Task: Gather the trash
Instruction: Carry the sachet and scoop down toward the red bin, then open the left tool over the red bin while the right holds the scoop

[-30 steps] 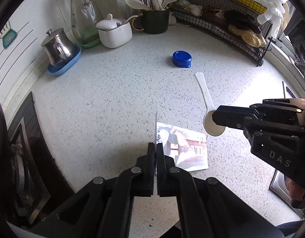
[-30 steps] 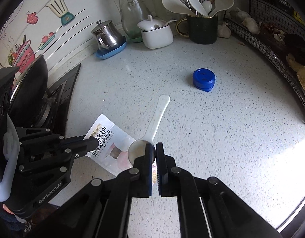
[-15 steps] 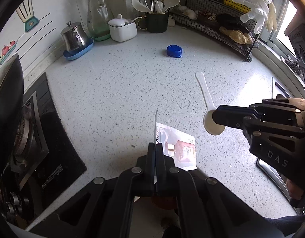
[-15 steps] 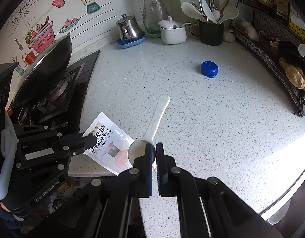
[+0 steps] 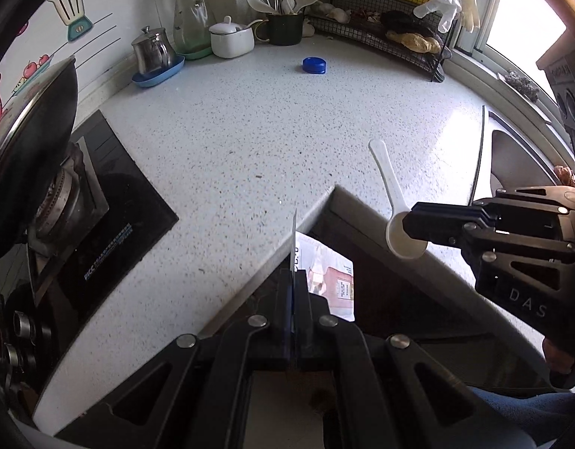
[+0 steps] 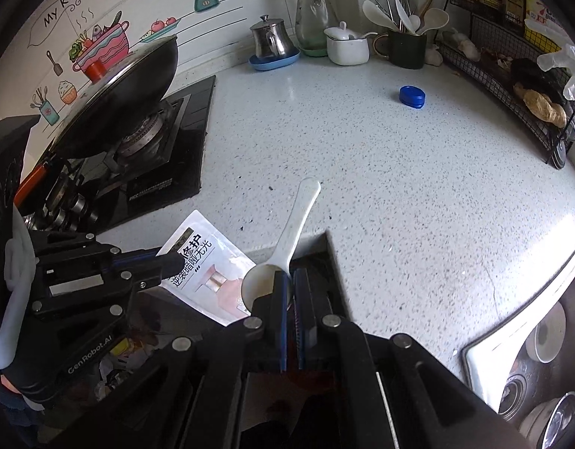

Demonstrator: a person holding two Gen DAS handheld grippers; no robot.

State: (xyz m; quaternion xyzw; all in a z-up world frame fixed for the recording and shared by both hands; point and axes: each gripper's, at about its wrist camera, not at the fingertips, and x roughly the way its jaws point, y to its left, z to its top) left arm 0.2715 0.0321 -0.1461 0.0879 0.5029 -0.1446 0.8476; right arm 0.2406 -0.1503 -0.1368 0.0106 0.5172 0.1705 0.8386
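Sachet (image 6: 209, 273), printed foil packet, is pinched by one edge in the left gripper (image 5: 293, 280), jaws fully closed on it, hanging out past the table (image 5: 250, 131) edge over the floor gap. White plastic spoon (image 6: 287, 247) is clamped at its bowl by the right gripper (image 6: 289, 288), also closed tight, handle sticking up and forward over the corner of the table. Both items are off the surface and side by side, nearly touching in the right wrist view. Blue cap (image 5: 314, 65) sits on the table well apart, near the wire rack (image 5: 381, 26); looks like the next piece of trash. Below the left gripper in the right wrist view there's clutter that could be a bin with scraps, can't confirm. Judgement: this is the carry-to-bin step. To do it well: keep both grips shut until each item is squarely over the bin opening, lower before release so the light sachet doesn't flutter off to the side, and drop one at a time. Watch the spoon handle, since it's long and could catch on the table corner when lowering. Stove (image 6: 152, 157) and wok (image 6: 119, 93) on the left are out of the path.
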